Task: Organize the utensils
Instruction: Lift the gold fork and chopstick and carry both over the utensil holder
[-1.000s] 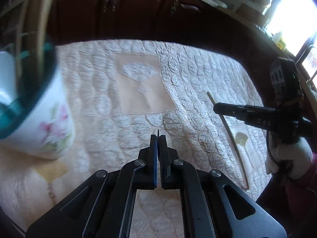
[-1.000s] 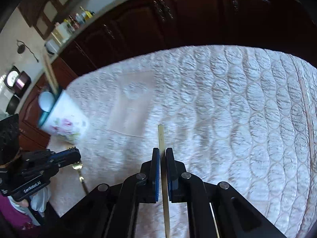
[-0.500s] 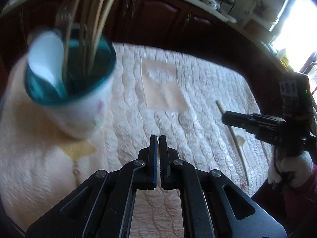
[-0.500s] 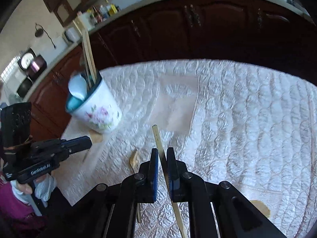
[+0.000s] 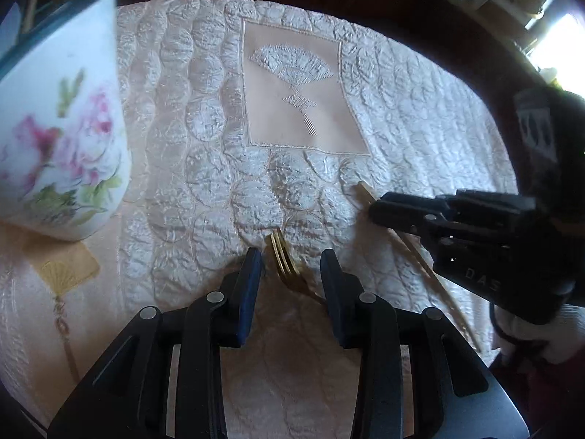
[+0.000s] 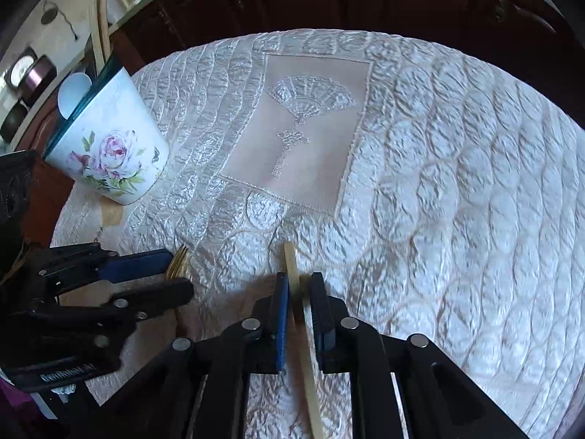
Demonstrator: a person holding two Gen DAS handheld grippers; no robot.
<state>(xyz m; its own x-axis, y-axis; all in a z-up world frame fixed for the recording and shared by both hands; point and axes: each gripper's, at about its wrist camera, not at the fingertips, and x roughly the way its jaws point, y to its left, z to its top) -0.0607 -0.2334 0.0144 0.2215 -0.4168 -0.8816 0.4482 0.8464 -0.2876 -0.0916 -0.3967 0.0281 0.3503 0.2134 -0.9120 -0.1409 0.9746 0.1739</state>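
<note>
The left gripper (image 5: 289, 261) stands wide open astride the gold fork (image 5: 283, 261), tines between its fingers, nothing gripped. The right gripper (image 6: 298, 285) has its jaws close around a pale chopstick (image 6: 290, 261); whether they pinch it I cannot tell. The risk, I'd say: flat metal on the soft quilted cloth (image 6: 438, 183) may slip out as the jaws close. At ten o'clock the floral cup (image 6: 109, 150) holds chopsticks and a white spoon.
</note>
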